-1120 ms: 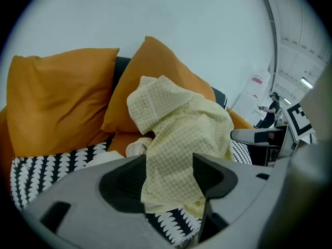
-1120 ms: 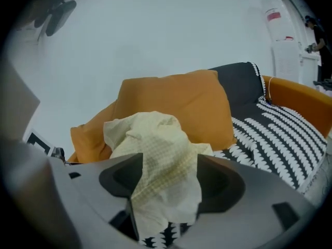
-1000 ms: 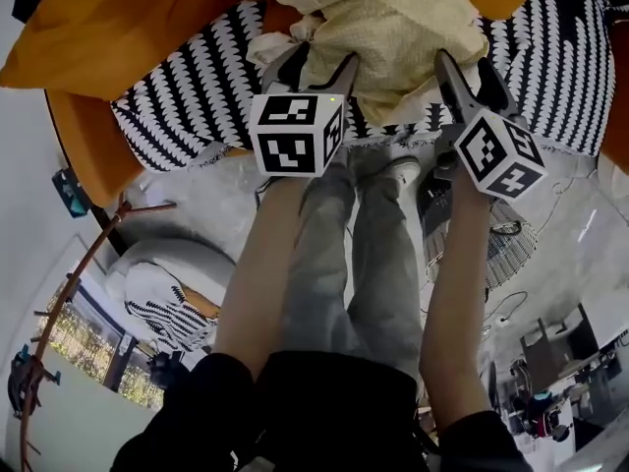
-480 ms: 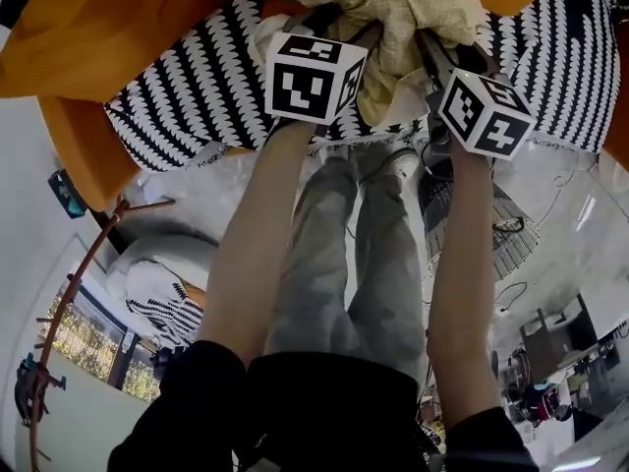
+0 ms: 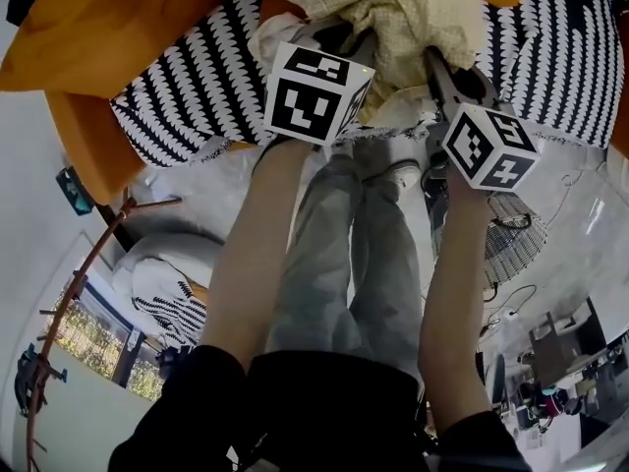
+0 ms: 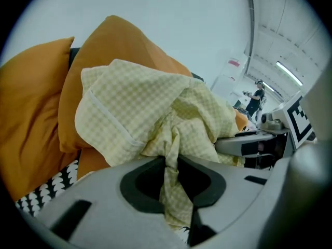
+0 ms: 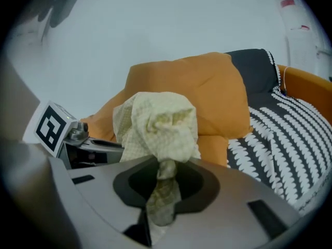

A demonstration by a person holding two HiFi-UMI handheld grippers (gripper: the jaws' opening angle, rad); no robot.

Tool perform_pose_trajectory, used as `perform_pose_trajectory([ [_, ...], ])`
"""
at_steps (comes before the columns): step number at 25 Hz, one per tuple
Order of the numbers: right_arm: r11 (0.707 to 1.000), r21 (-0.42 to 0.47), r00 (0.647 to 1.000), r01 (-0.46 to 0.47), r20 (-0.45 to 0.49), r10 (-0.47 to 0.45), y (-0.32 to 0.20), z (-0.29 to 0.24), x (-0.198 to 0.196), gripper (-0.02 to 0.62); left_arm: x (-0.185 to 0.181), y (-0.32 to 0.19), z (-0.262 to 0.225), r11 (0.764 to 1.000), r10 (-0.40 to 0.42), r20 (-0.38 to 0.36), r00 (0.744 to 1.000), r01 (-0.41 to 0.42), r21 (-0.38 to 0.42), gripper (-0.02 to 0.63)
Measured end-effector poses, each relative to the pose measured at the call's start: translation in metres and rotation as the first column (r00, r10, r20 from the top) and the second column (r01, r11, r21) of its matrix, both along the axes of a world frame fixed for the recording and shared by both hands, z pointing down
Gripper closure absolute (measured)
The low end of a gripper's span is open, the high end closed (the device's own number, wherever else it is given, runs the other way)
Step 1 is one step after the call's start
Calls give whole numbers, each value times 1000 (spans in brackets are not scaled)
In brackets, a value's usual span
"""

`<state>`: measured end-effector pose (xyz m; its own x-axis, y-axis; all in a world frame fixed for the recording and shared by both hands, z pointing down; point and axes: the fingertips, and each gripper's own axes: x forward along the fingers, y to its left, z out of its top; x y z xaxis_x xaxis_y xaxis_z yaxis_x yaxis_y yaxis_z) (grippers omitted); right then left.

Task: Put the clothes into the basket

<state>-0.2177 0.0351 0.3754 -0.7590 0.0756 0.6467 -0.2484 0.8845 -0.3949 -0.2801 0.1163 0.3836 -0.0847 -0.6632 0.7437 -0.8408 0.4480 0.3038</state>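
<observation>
A pale yellow checked garment [image 5: 393, 8] lies bunched on the sofa against the orange cushions [image 5: 108, 18]. My left gripper [image 5: 339, 35] is at the garment's left side. Its jaws are closing, and in the left gripper view a fold of the garment [image 6: 145, 102] is pinched in my left gripper [image 6: 171, 165]. My right gripper [image 5: 442, 62] is at the garment's right side, jaws closing too. In the right gripper view a twisted fold of the garment [image 7: 155, 123] is squeezed in my right gripper [image 7: 165, 178]. A white wire basket [image 5: 511, 244] stands on the floor to the right.
The sofa has a black-and-white patterned cover [image 5: 187, 87] with orange cushions behind. The person's legs and shoes [image 5: 393, 175] stand right at its front edge. Cables and equipment [image 5: 550, 352] lie on the floor at the lower right.
Both grippers have pushed forward into the yellow garment and gone from wide open to closed on folds of it.
</observation>
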Motion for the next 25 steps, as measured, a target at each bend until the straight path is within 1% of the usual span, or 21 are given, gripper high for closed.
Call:
perform_pose_trajectory([
  [3,999,-36,999,-28,43,29,-2,-7,28,520,24,-5,-9,1000,-1,-5,1000,1,21,537],
  [6,996,-57,995,-64,67,68,-2,-19,57,520,52,-14,-27,997,7,-31,999,-5,76,538],
  [9,992,-71,991,-107,78,113,-12,-30,90,520,84,-38,-40,993,48,-24,999,-45,109,540],
  [14,975,-85,974,-203,81,210,-51,-36,159,523,152,-95,-48,978,150,-47,988,-141,154,540],
  [17,952,-108,950,-286,97,296,-65,-38,195,523,188,-116,-54,959,234,-45,971,-223,173,540],
  [21,910,-126,907,-394,107,408,-87,-42,255,523,247,-146,-59,930,335,-51,941,-321,181,540],
  [23,885,-125,881,-449,107,462,-103,-44,292,523,283,-167,-62,909,389,-52,920,-373,187,540],
  [25,854,-123,849,-505,107,517,-118,-48,329,525,318,-187,-64,883,444,-55,894,-427,195,540],
])
